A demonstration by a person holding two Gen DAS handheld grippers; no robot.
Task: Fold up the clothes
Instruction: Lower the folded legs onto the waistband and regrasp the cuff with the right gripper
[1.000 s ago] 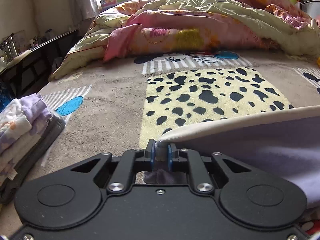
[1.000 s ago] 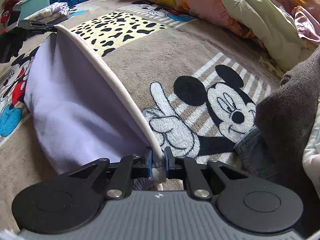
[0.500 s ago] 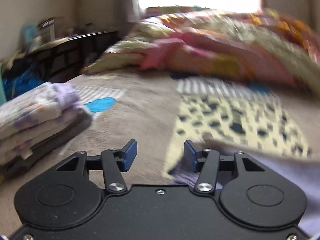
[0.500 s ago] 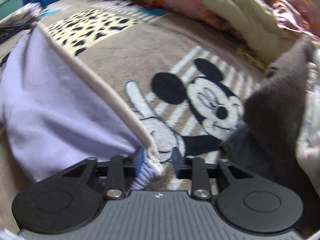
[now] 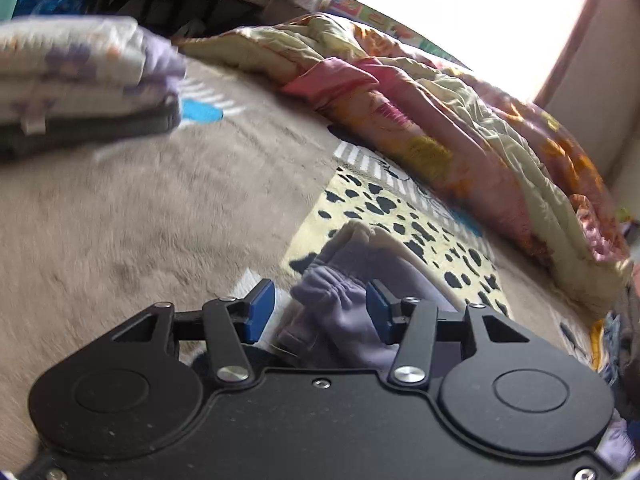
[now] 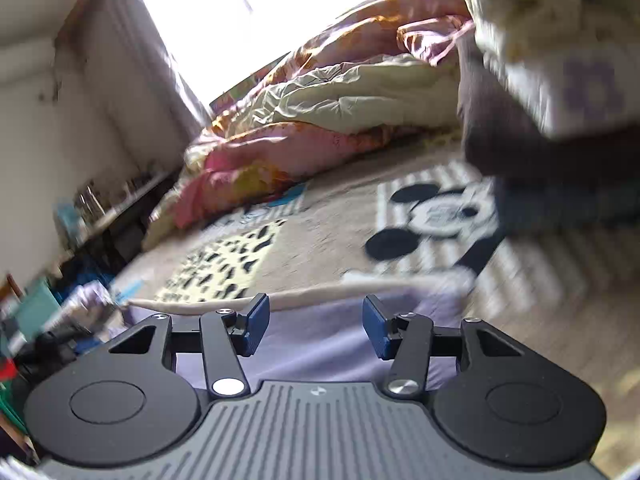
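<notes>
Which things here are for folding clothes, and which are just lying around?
For the job:
- soft lilac garment with cream trim
- stack of folded floral clothes
- left hand-held gripper, right hand-held gripper, both open

Just lying about:
- crumpled pink-and-yellow quilt
- beige cartoon-mouse blanket

Daylight floods in from a window (image 5: 460, 20) at the far end of the room, and in both views I see it blown out to pure white. The quilt (image 5: 440, 120) below it is evenly lit, with soft shadows in its folds. Motion blur smears my left view's folded stack (image 5: 80, 80) and the right view's blanket print (image 6: 432, 216) and nearby pile (image 6: 560, 60). The fisheye lenses bend the walls at the edges, and both horizons sit tilted.
</notes>
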